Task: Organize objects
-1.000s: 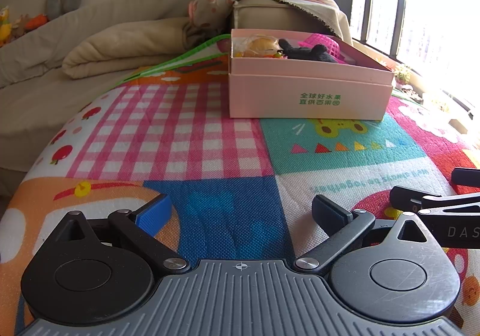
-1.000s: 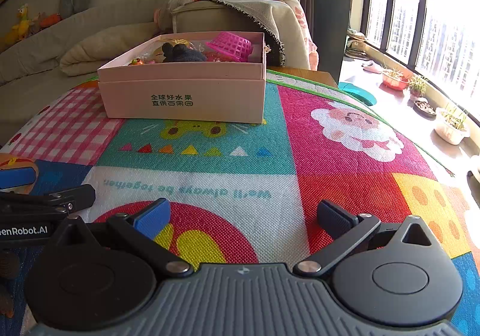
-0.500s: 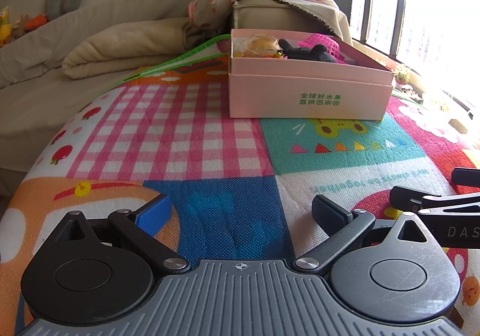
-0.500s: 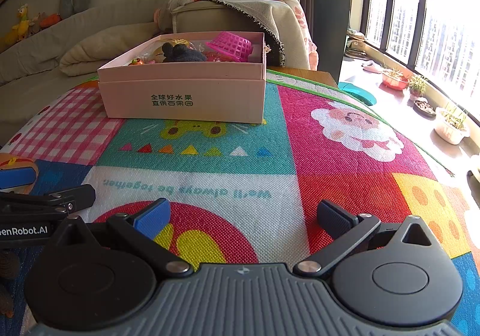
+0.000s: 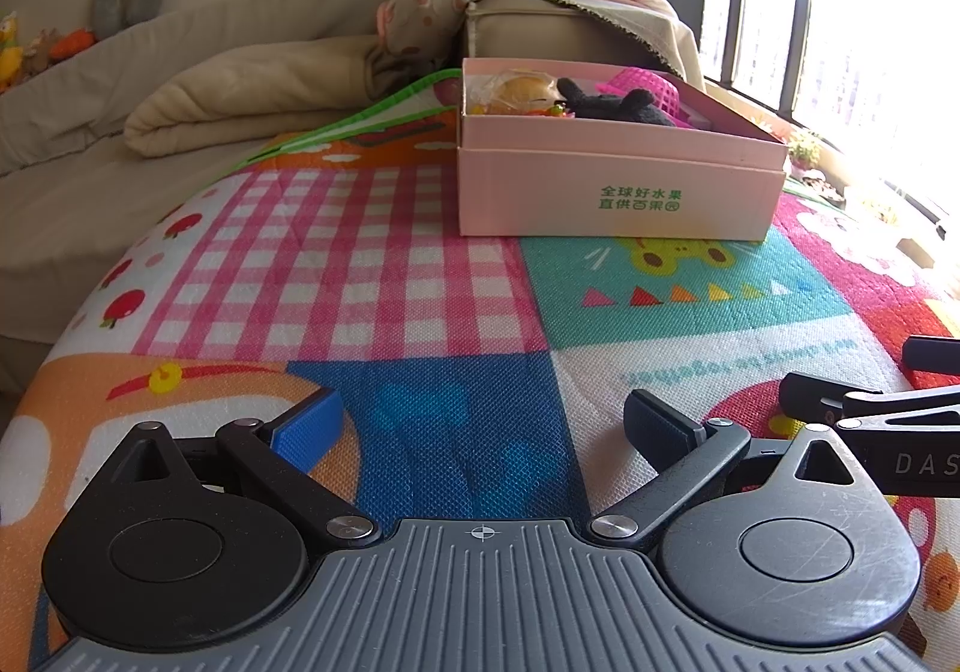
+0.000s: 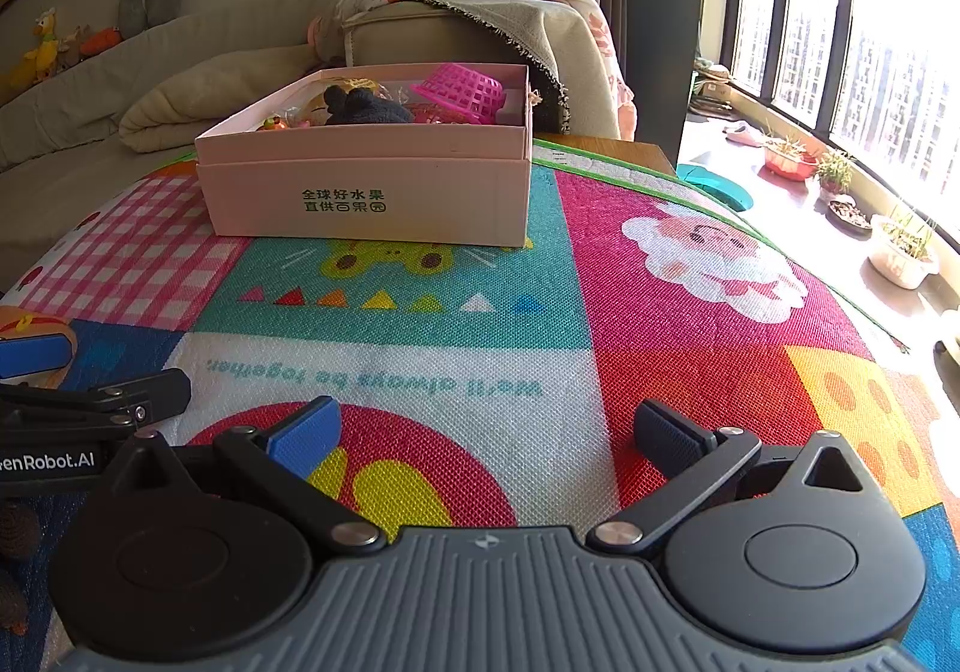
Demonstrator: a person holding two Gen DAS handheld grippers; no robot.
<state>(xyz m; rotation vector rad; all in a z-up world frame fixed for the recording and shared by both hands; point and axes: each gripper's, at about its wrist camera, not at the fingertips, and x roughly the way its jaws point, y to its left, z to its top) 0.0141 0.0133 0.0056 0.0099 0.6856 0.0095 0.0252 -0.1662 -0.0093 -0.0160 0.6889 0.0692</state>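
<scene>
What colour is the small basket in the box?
Bright pink basket, clearest in the right wrist view.

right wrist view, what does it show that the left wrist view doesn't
Only the right wrist view shows the Santa print on the mat, the potted plants along the window and the teal object beyond the mat's edge. Only the left wrist view shows the apple prints at the mat's left edge. Both show the pink box with the pink basket and black plush inside, and both open claws, left and right.
</scene>
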